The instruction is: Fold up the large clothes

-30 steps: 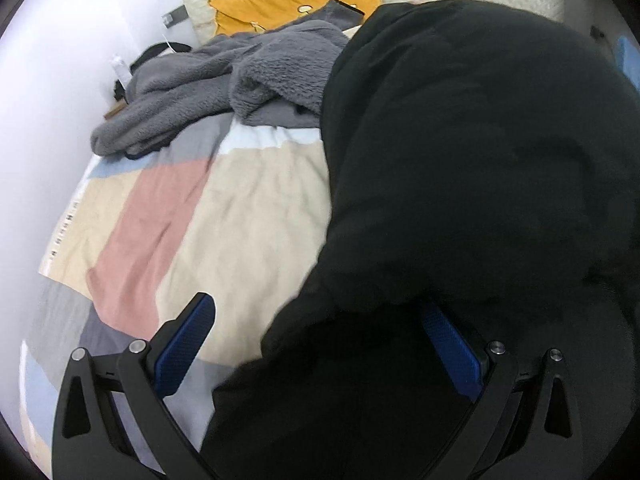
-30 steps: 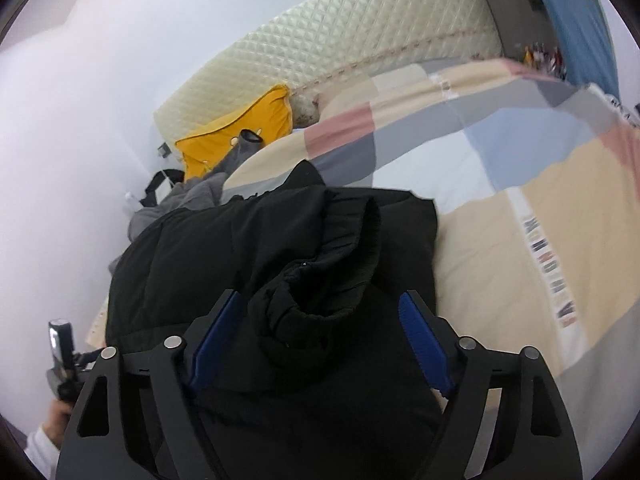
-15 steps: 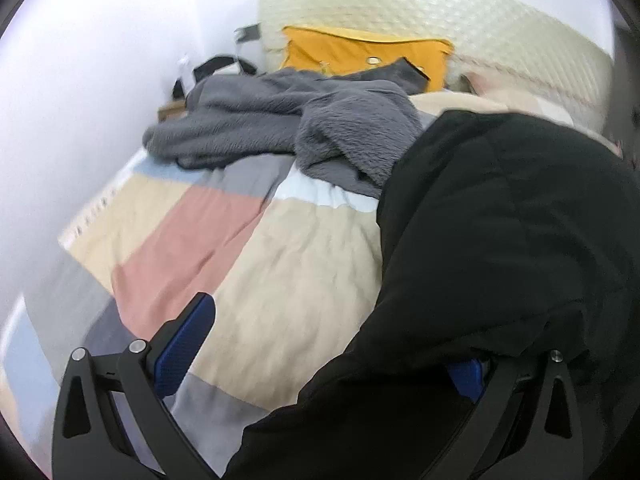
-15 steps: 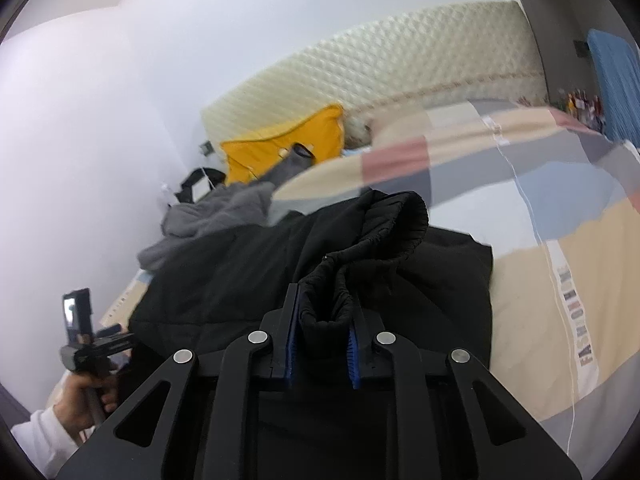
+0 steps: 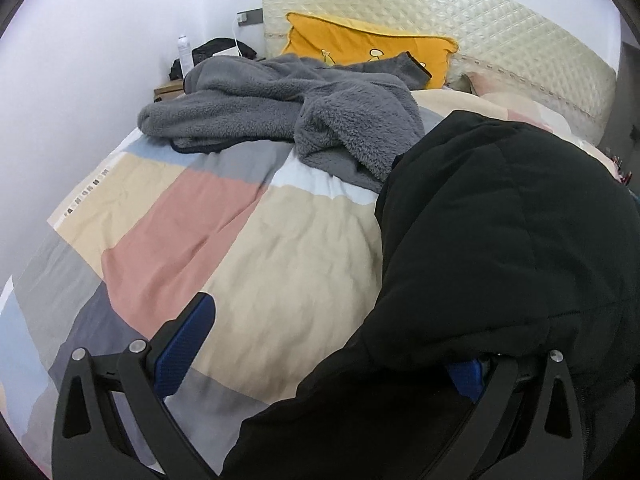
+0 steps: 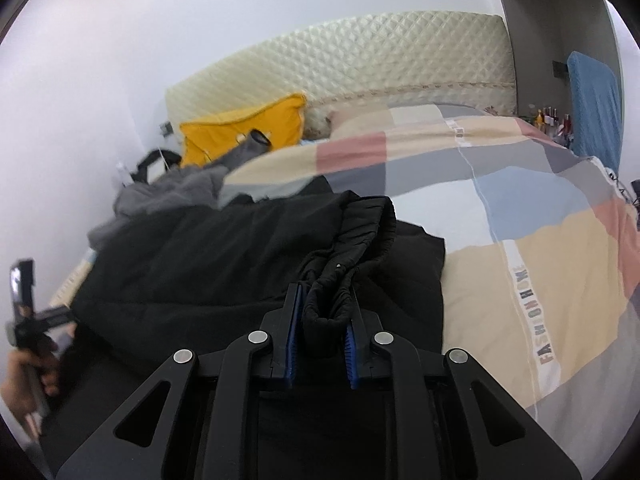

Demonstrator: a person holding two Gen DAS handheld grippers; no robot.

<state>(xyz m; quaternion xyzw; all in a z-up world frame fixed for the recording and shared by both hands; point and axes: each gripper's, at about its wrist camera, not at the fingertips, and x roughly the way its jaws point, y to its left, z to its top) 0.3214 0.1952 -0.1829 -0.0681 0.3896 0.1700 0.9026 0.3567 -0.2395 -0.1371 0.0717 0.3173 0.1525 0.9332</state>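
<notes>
A large black padded jacket (image 5: 500, 248) lies on the bed, filling the right half of the left wrist view and the middle of the right wrist view (image 6: 208, 264). My right gripper (image 6: 321, 312) is shut on the jacket's ribbed cuff (image 6: 352, 248) and holds it raised above the jacket body. My left gripper (image 5: 324, 344) is open at the jacket's left edge; its left finger (image 5: 188, 332) is over the quilt and its right finger (image 5: 466, 372) is mostly hidden under black fabric.
A patchwork quilt (image 5: 224, 240) covers the bed. A grey fleece garment (image 5: 288, 116) is heaped near the yellow pillow (image 5: 368, 48) and cream headboard (image 5: 500, 36). A bedside stand with a bottle (image 5: 183, 50) is by the left wall. A blue chair (image 6: 592, 100) stands far right.
My right gripper closed on the cuff and lifted it. My left gripper stayed open and drew back and left, so more quilt shows beside the jacket.
</notes>
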